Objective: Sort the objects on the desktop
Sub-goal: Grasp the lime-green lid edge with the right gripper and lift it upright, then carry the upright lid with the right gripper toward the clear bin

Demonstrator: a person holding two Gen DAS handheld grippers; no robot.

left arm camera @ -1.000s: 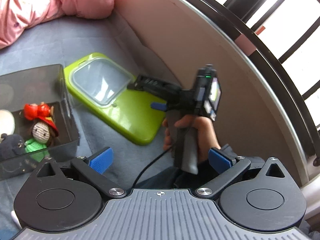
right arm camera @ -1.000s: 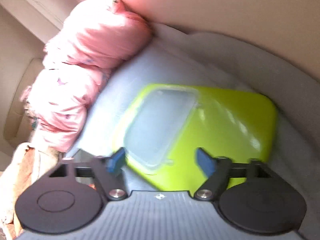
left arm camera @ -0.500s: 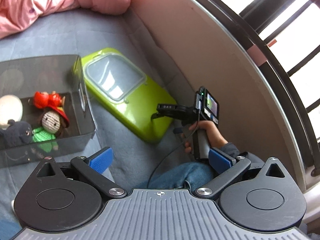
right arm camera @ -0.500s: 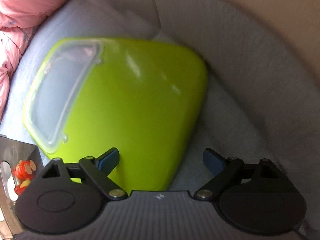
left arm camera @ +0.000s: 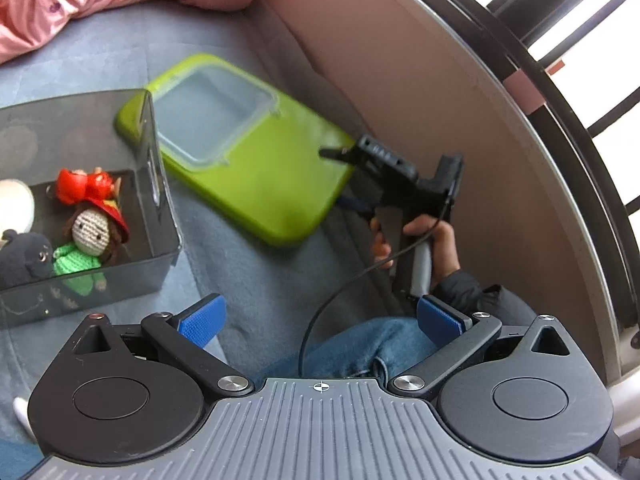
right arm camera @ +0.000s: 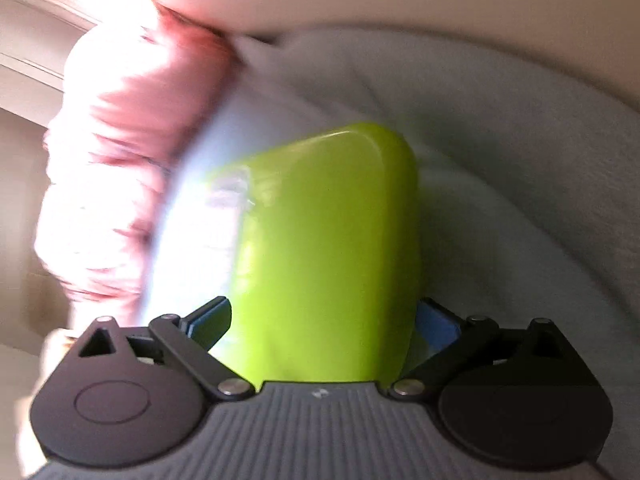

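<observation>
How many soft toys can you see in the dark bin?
2: a crocheted doll with a red hat, mid-bin, and a dark plush at its left. More may be hidden beyond the frame edge.

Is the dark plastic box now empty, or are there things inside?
Not empty. The dark plastic box holds a crochet doll, a red toy and a dark plush.

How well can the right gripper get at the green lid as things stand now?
Probably well. The right gripper is wide open, with the near end of the green lid already between its fingers. Nothing blocks that end. Whether the fingers touch the lid cannot be told.
</observation>
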